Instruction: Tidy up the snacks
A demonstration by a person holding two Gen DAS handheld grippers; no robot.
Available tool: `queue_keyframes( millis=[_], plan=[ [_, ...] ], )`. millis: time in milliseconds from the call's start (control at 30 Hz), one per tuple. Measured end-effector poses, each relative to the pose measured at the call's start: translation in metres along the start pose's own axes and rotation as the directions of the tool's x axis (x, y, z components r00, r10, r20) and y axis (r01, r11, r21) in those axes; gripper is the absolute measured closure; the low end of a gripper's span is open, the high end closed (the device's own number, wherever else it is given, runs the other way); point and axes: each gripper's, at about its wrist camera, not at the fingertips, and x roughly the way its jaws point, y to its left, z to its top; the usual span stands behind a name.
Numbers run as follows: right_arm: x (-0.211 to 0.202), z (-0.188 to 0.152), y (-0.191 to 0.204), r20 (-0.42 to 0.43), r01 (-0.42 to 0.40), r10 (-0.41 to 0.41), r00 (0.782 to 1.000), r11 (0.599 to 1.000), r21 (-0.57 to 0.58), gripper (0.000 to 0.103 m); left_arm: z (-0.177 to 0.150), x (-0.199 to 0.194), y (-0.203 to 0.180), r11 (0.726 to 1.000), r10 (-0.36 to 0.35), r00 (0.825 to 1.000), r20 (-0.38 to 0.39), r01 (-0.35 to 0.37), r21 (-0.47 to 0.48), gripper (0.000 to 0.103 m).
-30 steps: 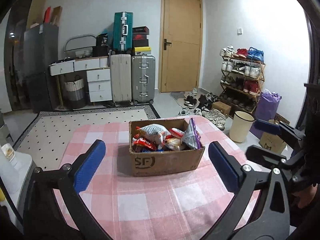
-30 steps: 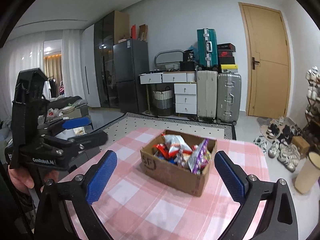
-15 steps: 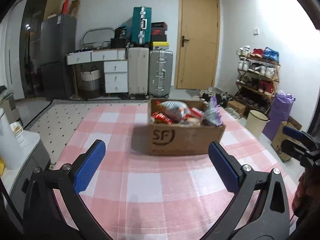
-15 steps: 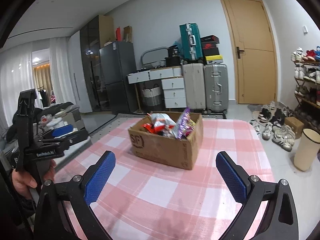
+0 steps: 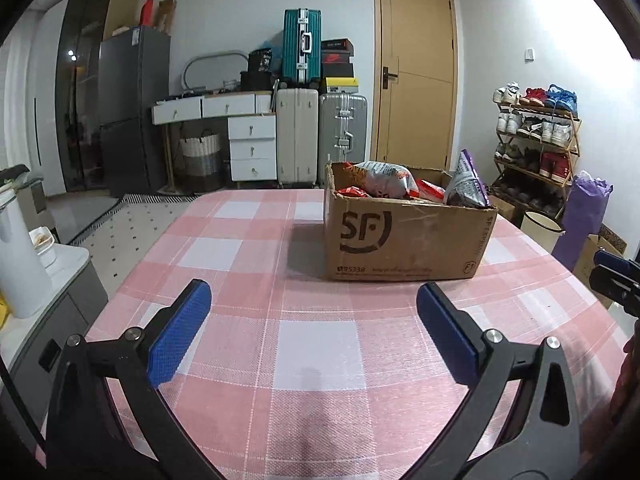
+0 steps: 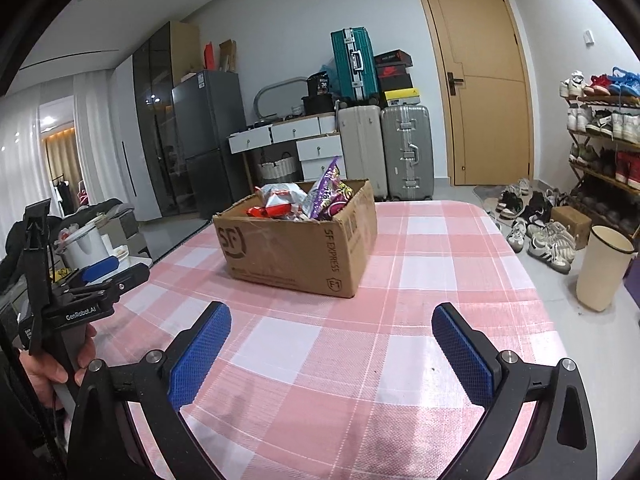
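Pink-checked cloth covers the bench (image 5: pixel 320 344), where a cardboard box (image 5: pixel 404 236) holds the snack packets (image 6: pixel 304 200) heaped inside. Left tool (image 5: pixel 312 332) and right tool (image 6: pixel 332 344) hover spread wide, grasping nothing. Packets boxed fits sorting finished, or unpacking ahead.

The left tool (image 5: pixel 312 328) hangs low over the near edge of the worktop (image 5: pixel 320 344), its two blue-padded fingers (image 5: pixel 178 332) spread wide apart with nothing between them. The right tool (image 6: pixel 330 350) is likewise spread wide and empty, low over the near edge toward the right corner. In the right wrist view the left tool (image 6: pixel 106 274) shows from the side at the worktop's left edge, level, gripped from below by a hand (image 6: pixel 60 360) wrapped around its handle. In the left wrist view the tip of the right tool (image 5: pixel 614 274) shows at the right edge.
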Motion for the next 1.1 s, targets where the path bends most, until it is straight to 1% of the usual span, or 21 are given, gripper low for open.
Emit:
queue_keyframes(
  millis=[100,233,300,367,433,567,833,1100],
  plan=[
    [0.011,-0.007,-0.003,-0.014,0.027,-0.027,1.0,1.0,0.0,0.001,-0.005,0.006,-0.001,1.0,-0.003,1.0,0.019,0.003,0.011,0.0],
    [0.013,-0.007,-0.01,0.005,0.034,-0.034,0.999,0.999,0.033,0.001,-0.006,0.01,-0.005,1.0,-0.003,1.0,0.03,0.003,0.031,0.0],
    [0.013,-0.007,-0.015,0.006,0.04,-0.04,0.999,0.998,0.054,0.001,-0.005,0.007,-0.006,0.999,0.015,0.999,0.029,-0.016,0.04,0.0],
    [0.013,-0.007,-0.019,0.006,0.039,-0.039,0.999,0.996,0.075,0.001,-0.006,0.011,-0.007,0.999,0.018,0.999,0.027,-0.019,0.043,0.0],
    [0.013,-0.007,-0.022,0.004,0.037,-0.038,0.999,0.996,0.087,0.001,-0.006,0.007,-0.007,0.999,0.026,0.999,0.032,-0.027,0.039,0.0],
    [0.01,-0.008,-0.018,0.018,0.034,-0.036,0.999,0.997,0.074,0.001,-0.006,0.009,-0.007,0.999,0.028,0.999,0.039,-0.029,0.029,0.0],
    [0.005,-0.009,-0.012,0.039,0.06,-0.061,0.997,0.997,0.038,0.001,-0.008,0.008,-0.006,0.999,0.033,0.999,0.04,-0.035,0.028,0.0],
    [0.001,-0.01,-0.008,0.054,0.067,-0.068,0.996,0.998,0.019,0.001,-0.009,0.004,-0.004,0.999,0.036,0.998,0.043,-0.038,0.027,0.0]
  ],
)
